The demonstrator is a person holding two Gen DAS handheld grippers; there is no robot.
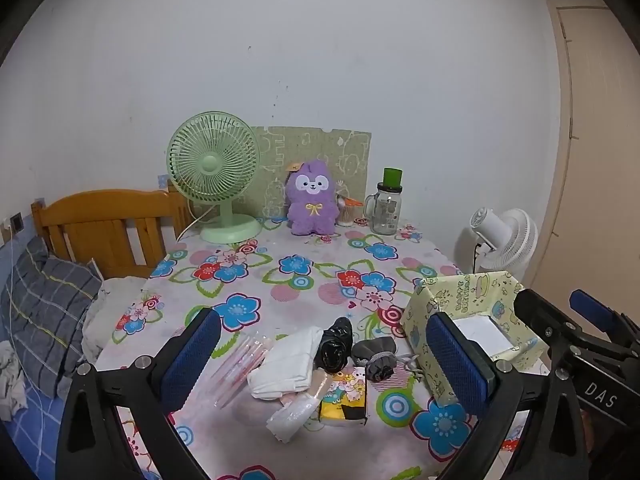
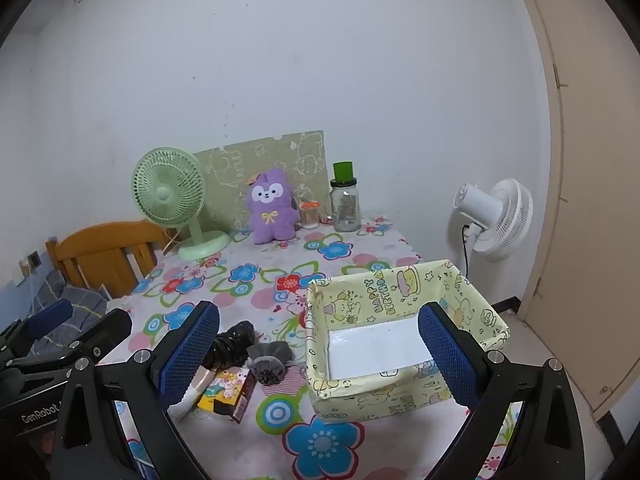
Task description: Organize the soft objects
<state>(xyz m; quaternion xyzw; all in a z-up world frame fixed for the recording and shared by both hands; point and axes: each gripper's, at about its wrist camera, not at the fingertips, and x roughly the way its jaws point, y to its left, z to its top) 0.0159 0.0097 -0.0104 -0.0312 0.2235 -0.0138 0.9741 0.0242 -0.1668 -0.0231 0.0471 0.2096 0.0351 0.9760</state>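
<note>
Both tools hang spread and empty above the near edge of the flowered counter [image 1: 280,280]. Between the left tool [image 1: 320,356] fingers lies the pile of soft things: a white cloth [image 1: 288,364], a black bag [image 1: 336,344] touching it, a grey pouch [image 1: 376,354] just beside that, a tissue pack [image 1: 346,398] nearest, and clear pink-striped sleeves [image 1: 236,368] to the left. The right tool [image 2: 318,354] frames the yellow box [image 2: 400,292], which stands open to the right of the pile with a white sheet on its floor. A purple plush [image 1: 312,200] sits upright at the far edge, between a green fan [image 1: 214,172] and a jar [image 1: 386,208].
</note>
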